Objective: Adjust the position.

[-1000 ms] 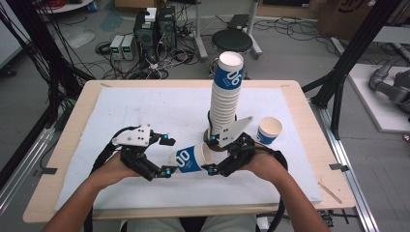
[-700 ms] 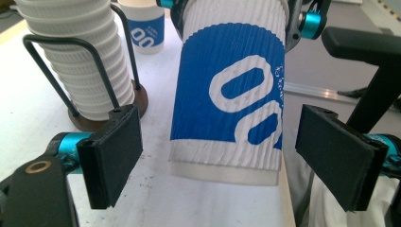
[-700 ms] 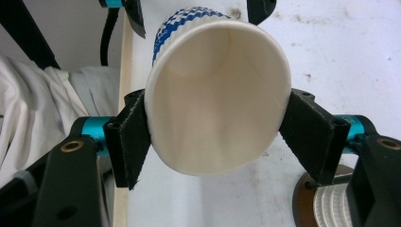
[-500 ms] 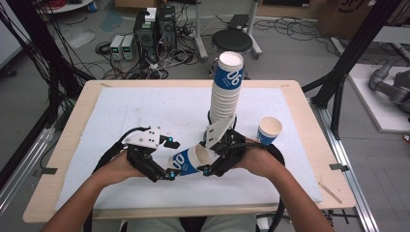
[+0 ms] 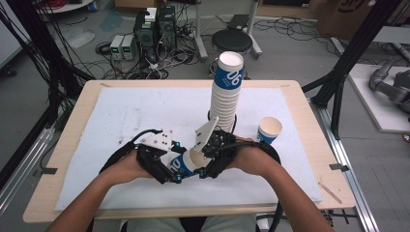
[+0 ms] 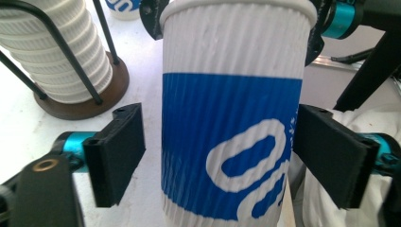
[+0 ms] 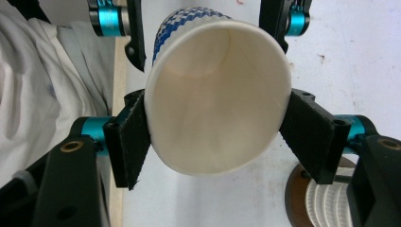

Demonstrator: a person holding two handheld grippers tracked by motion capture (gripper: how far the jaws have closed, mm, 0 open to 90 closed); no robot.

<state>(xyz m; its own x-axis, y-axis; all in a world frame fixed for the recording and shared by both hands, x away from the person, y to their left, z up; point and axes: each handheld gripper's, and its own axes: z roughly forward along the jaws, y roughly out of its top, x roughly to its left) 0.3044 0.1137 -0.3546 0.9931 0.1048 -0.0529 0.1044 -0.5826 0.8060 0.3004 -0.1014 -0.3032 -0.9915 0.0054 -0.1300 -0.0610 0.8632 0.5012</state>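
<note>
Right gripper point(image 7: 217, 137) pinches the blue-and-white ribbed paper cup point(image 5: 183, 164) at its rim, steadying it level while left gripper point(image 6: 217, 158), jaws just closing, seemingly untouching, brackets its body.

White-matted table point(image 5: 87, 193) bears cup stack point(image 5: 226, 94) (holder-caged), lone cup point(image 5: 269, 129).

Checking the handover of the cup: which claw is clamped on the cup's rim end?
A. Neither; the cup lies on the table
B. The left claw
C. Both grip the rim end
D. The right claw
D: in the right gripper view the right claw presses its pads on the open rim of the cup; the left claw stands around its lower body with a gap at one pad.
</note>
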